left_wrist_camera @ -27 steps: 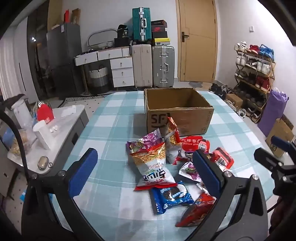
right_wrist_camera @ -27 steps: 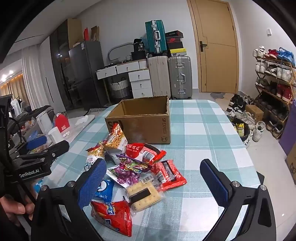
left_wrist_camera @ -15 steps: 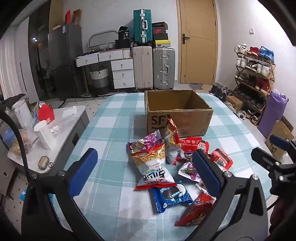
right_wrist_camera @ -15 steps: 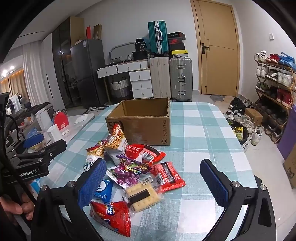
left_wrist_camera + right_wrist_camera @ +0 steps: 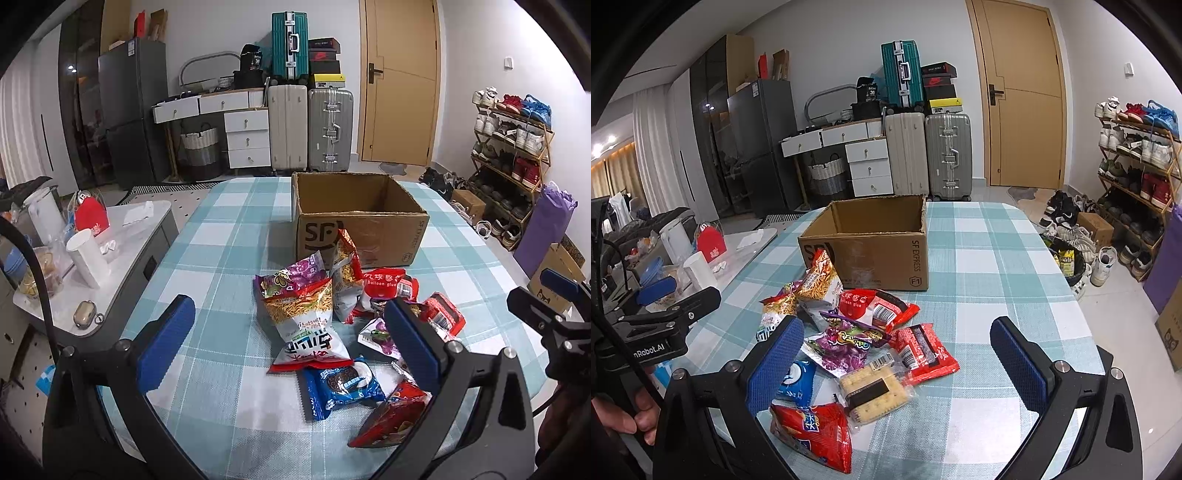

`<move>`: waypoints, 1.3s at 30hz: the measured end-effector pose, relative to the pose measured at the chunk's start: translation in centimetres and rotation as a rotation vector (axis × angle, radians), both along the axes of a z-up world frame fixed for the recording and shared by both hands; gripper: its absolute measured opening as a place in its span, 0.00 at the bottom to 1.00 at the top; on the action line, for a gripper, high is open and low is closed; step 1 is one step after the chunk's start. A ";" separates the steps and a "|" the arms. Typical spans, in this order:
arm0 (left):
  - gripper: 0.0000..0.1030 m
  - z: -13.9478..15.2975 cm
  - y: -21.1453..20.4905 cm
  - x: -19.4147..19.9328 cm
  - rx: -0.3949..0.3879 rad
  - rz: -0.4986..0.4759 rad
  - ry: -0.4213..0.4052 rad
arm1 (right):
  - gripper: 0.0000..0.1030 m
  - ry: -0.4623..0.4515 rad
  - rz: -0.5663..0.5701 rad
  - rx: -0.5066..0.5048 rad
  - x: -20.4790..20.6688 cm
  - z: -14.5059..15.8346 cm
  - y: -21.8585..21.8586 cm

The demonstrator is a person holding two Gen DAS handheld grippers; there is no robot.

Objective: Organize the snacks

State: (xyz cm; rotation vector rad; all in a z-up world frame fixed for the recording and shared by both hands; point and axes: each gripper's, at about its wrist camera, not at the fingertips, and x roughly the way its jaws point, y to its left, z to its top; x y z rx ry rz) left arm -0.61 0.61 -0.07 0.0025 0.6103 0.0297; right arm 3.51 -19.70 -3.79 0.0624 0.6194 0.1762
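A pile of snack packets lies on the checked tablecloth [image 5: 221, 236] in front of an open, empty cardboard box [image 5: 360, 236]. My left gripper [image 5: 286, 306] hovers open above the pile's left part, over a noodle bag [image 5: 303, 317] and a blue cookie packet [image 5: 341, 387]. My right gripper [image 5: 895, 325] hangs open over the pile's right part, above a cracker packet [image 5: 873, 393], a red packet [image 5: 923, 350] and a purple bag [image 5: 846, 343]. The box [image 5: 871, 254] stands just behind. Neither gripper touches a packet. Each gripper shows at the edge of the other's view.
A low side table [image 5: 122, 251] with white cups, a red pouch and a small case stands left of the table. Suitcases [image 5: 310, 125], drawers and a door line the far wall. A shoe rack [image 5: 513, 155] stands at the right. The table's right edge [image 5: 1067, 288] drops to the floor.
The box and snacks sit slightly lower in both views than before. Both grippers' jaws stay wide apart, and no packet has moved.
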 end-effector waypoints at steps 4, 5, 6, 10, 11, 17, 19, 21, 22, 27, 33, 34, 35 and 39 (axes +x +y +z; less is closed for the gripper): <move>0.99 0.0 0.0 0.1 -0.003 0.002 -0.001 | 1.00 -0.001 -0.001 -0.002 0.0 0.0 0.0; 0.99 0.0 0.0 0.1 0.000 0.004 -0.002 | 1.00 -0.001 -0.003 0.001 0.0 0.0 -0.1; 0.99 0.0 0.0 0.1 0.001 0.007 -0.002 | 1.00 0.000 -0.004 0.005 0.1 0.0 -0.2; 0.99 0.0 0.0 0.1 0.005 0.012 -0.004 | 1.00 -0.002 -0.010 0.007 0.0 0.1 -0.3; 0.99 0.0 0.0 0.1 0.009 0.016 -0.005 | 1.00 -0.002 -0.011 0.010 -0.1 0.1 -0.3; 0.99 0.3 -0.1 -0.4 0.023 0.018 -0.021 | 1.00 -0.004 -0.013 0.016 -0.2 0.2 -0.4; 0.99 0.3 -0.1 -0.4 0.023 0.016 -0.020 | 1.00 -0.005 -0.013 0.020 -0.2 0.3 -0.5; 0.99 0.2 -0.2 -0.5 0.023 0.013 -0.016 | 1.00 -0.006 -0.015 0.022 -0.2 0.3 -0.5; 0.99 0.2 -0.2 -0.5 0.023 0.011 -0.014 | 1.00 -0.006 -0.014 0.021 -0.2 0.3 -0.5; 0.99 0.2 -0.2 -0.6 0.025 0.010 -0.014 | 1.00 -0.007 -0.017 0.023 -0.3 0.4 -0.6; 0.99 0.2 -0.1 -0.5 0.018 0.011 -0.007 | 1.00 -0.011 -0.021 0.022 -0.4 0.5 -0.7; 0.99 0.1 -0.1 -0.5 0.015 0.010 -0.003 | 1.00 -0.012 -0.024 0.024 -0.4 0.5 -0.7; 0.99 0.1 0.0 -0.4 0.014 0.010 -0.002 | 1.00 -0.011 -0.023 0.024 -0.4 0.5 -0.7; 0.99 -0.1 0.2 -0.3 0.012 0.008 0.003 | 1.00 -0.012 -0.023 0.025 -0.5 0.6 -0.7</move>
